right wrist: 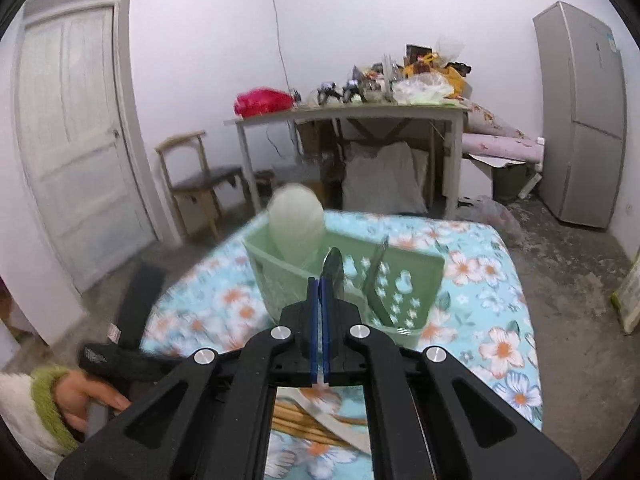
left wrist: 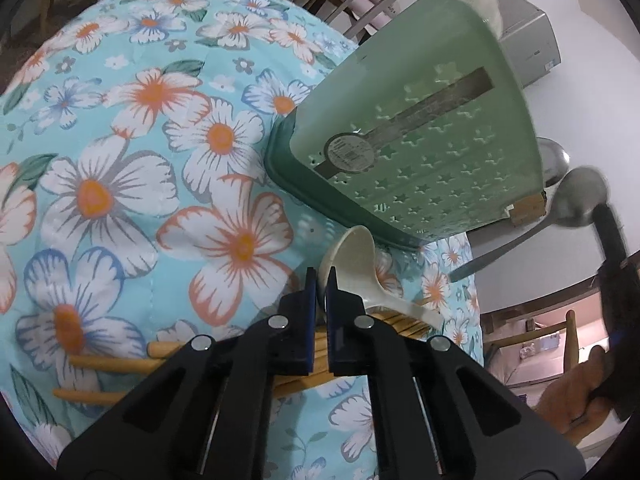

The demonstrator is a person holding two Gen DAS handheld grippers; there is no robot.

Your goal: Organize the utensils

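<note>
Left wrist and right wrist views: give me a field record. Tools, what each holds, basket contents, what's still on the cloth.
left tool: shut on white spoon, at the bowl rim
right tool: shut on metal spoon, held up near the basket
basket: green, on floral cloth; holds white ladle and metal utensil
chopsticks: wooden, lying on cloth under left tool

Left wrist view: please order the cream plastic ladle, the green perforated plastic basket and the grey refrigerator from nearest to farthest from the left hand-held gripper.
1. Cream plastic ladle: clamped between the left hand-held gripper fingers.
2. Green perforated plastic basket: just beyond, upper right.
3. Grey refrigerator: behind the basket, by the wall.
</note>
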